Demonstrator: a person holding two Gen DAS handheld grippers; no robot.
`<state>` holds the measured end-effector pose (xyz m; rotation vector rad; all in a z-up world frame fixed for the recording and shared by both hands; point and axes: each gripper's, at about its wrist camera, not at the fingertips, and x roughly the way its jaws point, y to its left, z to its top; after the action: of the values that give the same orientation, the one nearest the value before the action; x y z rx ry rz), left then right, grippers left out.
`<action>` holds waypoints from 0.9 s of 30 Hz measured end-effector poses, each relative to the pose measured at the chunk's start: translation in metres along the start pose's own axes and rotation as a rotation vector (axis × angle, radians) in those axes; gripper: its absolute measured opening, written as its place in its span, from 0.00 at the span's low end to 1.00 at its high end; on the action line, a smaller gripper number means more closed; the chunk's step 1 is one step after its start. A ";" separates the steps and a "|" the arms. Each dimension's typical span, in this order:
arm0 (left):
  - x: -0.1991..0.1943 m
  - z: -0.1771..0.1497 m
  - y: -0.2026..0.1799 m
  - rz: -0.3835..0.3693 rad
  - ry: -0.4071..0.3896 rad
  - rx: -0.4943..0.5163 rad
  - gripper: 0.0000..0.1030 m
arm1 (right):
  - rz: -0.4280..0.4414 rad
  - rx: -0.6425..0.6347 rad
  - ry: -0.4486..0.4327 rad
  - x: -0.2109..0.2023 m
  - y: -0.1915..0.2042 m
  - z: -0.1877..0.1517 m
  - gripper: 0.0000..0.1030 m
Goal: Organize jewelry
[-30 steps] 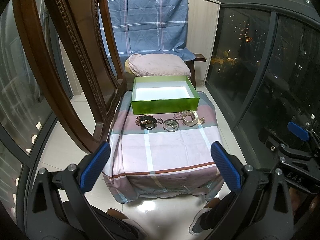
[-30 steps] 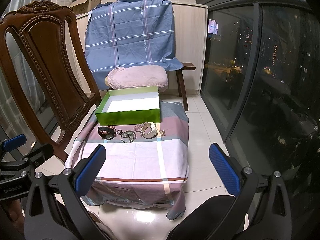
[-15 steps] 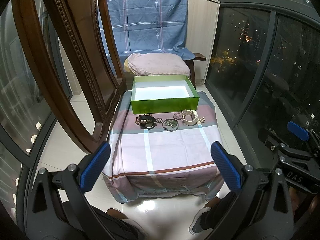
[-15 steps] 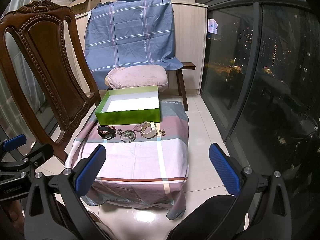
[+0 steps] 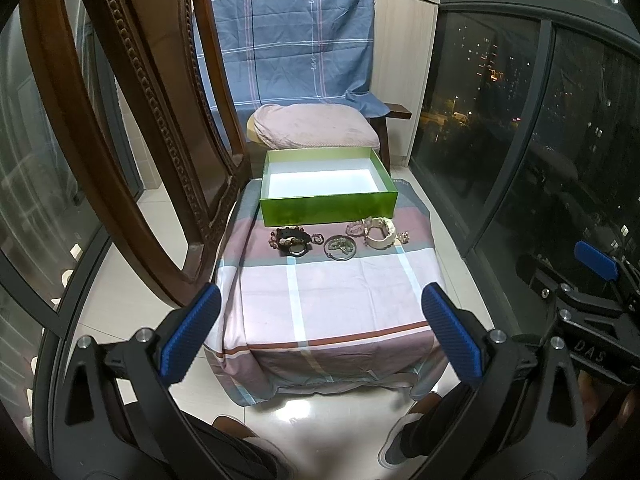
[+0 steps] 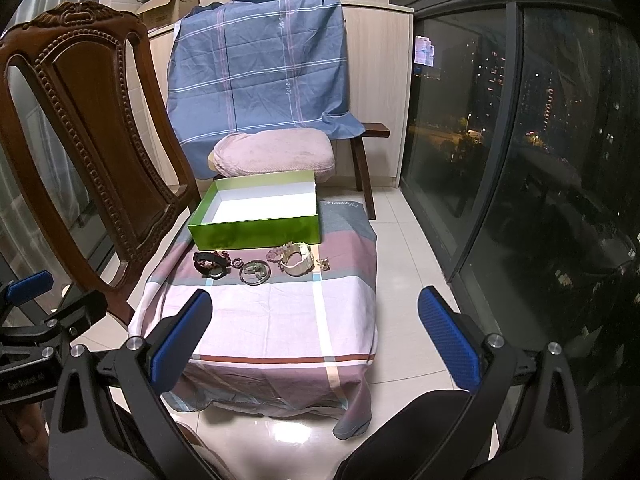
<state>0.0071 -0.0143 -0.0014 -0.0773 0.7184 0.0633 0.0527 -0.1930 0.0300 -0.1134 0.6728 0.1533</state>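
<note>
An open green box (image 5: pixel 328 203) with a white inside stands at the far end of a low table under a striped pink cloth (image 5: pixel 332 296). In front of it lie a dark beaded bracelet (image 5: pixel 291 238), a green bangle pile (image 5: pixel 340 246) and a cream bracelet (image 5: pixel 379 234). The same show in the right wrist view: box (image 6: pixel 256 232), dark bracelet (image 6: pixel 212 264), green bangles (image 6: pixel 254 271), cream bracelet (image 6: pixel 298 264). My left gripper (image 5: pixel 320 336) is open and empty, well short of the table's near edge. My right gripper (image 6: pixel 314 336) is open and empty too.
A carved wooden chair (image 5: pixel 132 120) stands close on the left of the table. A bench with a pink cushion (image 5: pixel 316 126) and a blue sheet (image 5: pixel 288 40) lies behind the box. Dark glass windows (image 5: pixel 520 140) run along the right. Shiny tiled floor surrounds the table.
</note>
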 end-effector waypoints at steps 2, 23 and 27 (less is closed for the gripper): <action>0.001 0.000 0.000 -0.001 0.002 0.001 0.96 | -0.002 -0.001 -0.002 0.000 0.000 0.000 0.97; 0.039 -0.009 0.022 -0.247 0.119 -0.162 0.96 | 0.044 0.051 -0.056 0.004 -0.017 -0.002 0.97; 0.081 -0.028 0.039 -0.363 0.292 -0.295 0.96 | 0.069 0.048 -0.177 0.002 -0.024 -0.007 0.97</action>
<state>0.0463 0.0246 -0.0772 -0.5054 0.9723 -0.1937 0.0542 -0.2178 0.0241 -0.0301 0.5040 0.2104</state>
